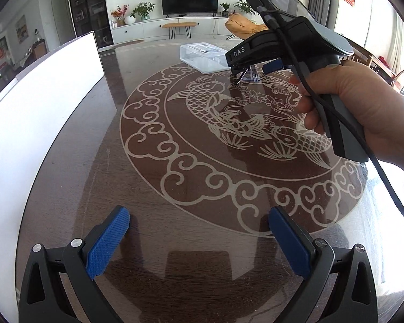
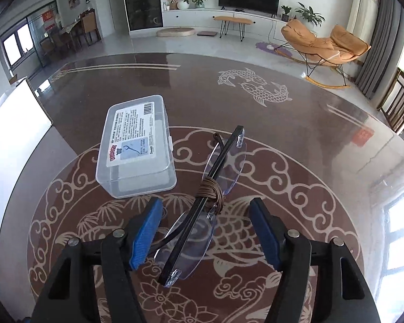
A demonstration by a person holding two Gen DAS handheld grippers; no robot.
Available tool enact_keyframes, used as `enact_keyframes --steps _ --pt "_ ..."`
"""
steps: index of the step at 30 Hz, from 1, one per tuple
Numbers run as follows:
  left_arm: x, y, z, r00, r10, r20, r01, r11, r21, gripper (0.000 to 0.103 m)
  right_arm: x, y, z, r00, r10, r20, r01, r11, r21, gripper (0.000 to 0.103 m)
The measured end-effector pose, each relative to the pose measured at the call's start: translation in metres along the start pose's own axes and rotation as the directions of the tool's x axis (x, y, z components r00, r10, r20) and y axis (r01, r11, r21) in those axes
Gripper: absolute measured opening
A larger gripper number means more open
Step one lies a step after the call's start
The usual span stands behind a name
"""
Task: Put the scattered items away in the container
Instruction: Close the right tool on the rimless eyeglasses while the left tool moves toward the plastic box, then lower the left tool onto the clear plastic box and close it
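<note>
Folded rimless glasses with black temples and a brown cord wound around them lie on the table, between the open fingers of my right gripper. A clear plastic box with a printed label on its closed lid stands just to the left of the glasses. In the left wrist view the box is far across the table, with the right gripper held by a hand beside it, over the glasses. My left gripper is open and empty above the table.
The dark glossy table carries a fish and cloud pattern. A white board stands along the table's left edge. A living room with a TV and an orange rocking chair lies beyond.
</note>
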State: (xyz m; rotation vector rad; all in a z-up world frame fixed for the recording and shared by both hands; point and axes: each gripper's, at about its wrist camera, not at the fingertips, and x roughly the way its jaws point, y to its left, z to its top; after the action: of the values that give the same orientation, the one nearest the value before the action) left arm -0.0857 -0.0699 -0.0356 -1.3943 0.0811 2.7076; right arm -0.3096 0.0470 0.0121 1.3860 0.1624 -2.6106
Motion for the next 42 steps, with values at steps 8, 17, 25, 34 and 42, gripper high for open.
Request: enact_keyframes --steps 8,17,25,34,42 --pt "0.006 0.001 0.010 1.000 -0.003 -0.011 0.003 1.000 -0.002 0.103 -0.035 -0.048 -0.043 0.999 0.006 0.036 -0.004 1.000 -0.031 0.014" --pt "0.094 -0.028 0.134 0.996 0.038 -0.083 -0.043 0.997 -0.063 0.103 -0.100 -0.104 -0.141 0.995 -0.057 0.083 0.059 0.998 -0.022 0.014" --pt "0.147 -0.031 0.208 0.979 0.136 -0.149 -0.169 0.957 -0.237 0.103 -0.105 -0.097 -0.134 0.990 -0.107 0.088 0.112 0.992 -0.060 0.014" --pt "0.169 -0.019 0.236 0.987 0.136 -0.083 -0.150 0.967 -0.205 0.096 -0.105 -0.105 -0.131 0.994 -0.069 0.083 0.072 0.997 -0.031 0.014" --pt "0.133 -0.017 0.194 1.000 0.025 -0.014 -0.025 0.999 -0.042 0.062 -0.103 -0.104 -0.130 0.994 -0.069 0.083 0.072 0.997 -0.032 0.014"
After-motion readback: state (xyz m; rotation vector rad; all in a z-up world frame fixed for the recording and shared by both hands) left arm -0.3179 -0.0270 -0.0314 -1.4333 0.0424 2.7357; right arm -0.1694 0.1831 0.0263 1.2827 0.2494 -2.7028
